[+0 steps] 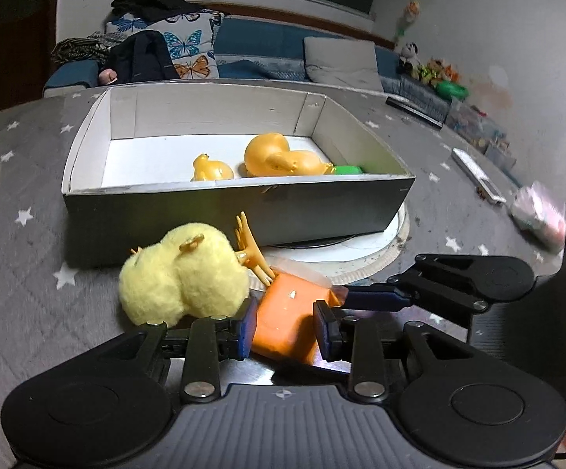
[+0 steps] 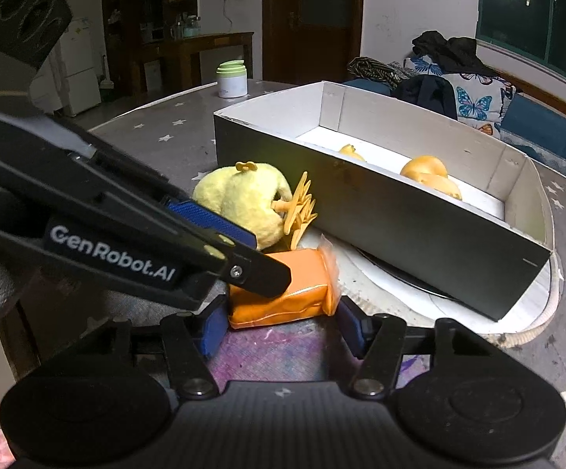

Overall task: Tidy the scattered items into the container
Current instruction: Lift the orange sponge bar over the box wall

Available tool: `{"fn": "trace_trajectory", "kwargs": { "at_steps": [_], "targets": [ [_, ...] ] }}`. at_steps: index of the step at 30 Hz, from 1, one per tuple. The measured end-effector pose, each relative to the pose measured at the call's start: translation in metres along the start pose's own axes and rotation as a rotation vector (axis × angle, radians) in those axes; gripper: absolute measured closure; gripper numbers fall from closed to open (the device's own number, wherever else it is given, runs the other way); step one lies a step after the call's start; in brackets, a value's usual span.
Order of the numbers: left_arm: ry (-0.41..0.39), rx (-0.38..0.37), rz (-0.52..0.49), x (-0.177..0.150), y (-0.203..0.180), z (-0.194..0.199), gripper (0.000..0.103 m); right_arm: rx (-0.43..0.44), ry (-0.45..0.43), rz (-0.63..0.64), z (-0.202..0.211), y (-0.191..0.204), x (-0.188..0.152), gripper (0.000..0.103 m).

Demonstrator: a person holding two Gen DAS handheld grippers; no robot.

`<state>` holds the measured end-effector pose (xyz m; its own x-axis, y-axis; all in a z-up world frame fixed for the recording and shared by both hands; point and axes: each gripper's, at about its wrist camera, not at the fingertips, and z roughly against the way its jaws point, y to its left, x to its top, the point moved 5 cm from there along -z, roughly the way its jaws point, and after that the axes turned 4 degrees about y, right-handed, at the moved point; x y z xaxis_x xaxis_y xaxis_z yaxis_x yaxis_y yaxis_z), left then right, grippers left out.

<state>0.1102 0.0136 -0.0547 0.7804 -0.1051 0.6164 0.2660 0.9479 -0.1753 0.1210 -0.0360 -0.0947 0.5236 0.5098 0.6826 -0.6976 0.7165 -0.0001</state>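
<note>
2 grippers low over table, left gripper (image 1: 284, 326) and right gripper (image 2: 279, 318) clamping orange packet (image 1: 288, 318).

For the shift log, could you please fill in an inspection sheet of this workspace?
Surface: grey star-print tablecloth.
Job's things: orange packet and plush chick outside the box; two golden ducks and a green item inside.
Clutter: green-lidded jar, pink bundle.
Grippers: left hand-held gripper and right hand-held gripper both straddle the packet; contact unclear.
Cables: nothing seen.
Surroundings: sofa, butterfly cushion.
</note>
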Motion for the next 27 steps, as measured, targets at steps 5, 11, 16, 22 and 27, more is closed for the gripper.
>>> {"fn": "trace_trajectory", "kwargs": {
  "at_steps": [5, 11, 16, 22, 27],
  "targets": [
    [0.034, -0.018, -0.049, 0.003, -0.002, -0.006, 0.062, 0.006, -0.002, 0.018, -0.002, -0.001, -0.001, 0.042],
    [0.062, -0.044, -0.046, 0.006, -0.004, -0.010, 0.060, 0.007, -0.004, 0.019, 0.001, -0.003, -0.003, 0.042],
    [0.088, -0.027, -0.085, 0.005, -0.009, -0.017, 0.058, 0.013, -0.005, 0.019, 0.003, -0.004, -0.005, 0.042],
    [0.094, -0.027, -0.061, 0.005, -0.008, -0.020, 0.057, 0.004, -0.012, 0.011, 0.004, -0.006, -0.005, 0.042],
    [0.084, -0.020, -0.068, 0.003, -0.012, -0.017, 0.059, 0.006, -0.017, 0.003, 0.007, -0.009, -0.005, 0.043]
  ]
}}
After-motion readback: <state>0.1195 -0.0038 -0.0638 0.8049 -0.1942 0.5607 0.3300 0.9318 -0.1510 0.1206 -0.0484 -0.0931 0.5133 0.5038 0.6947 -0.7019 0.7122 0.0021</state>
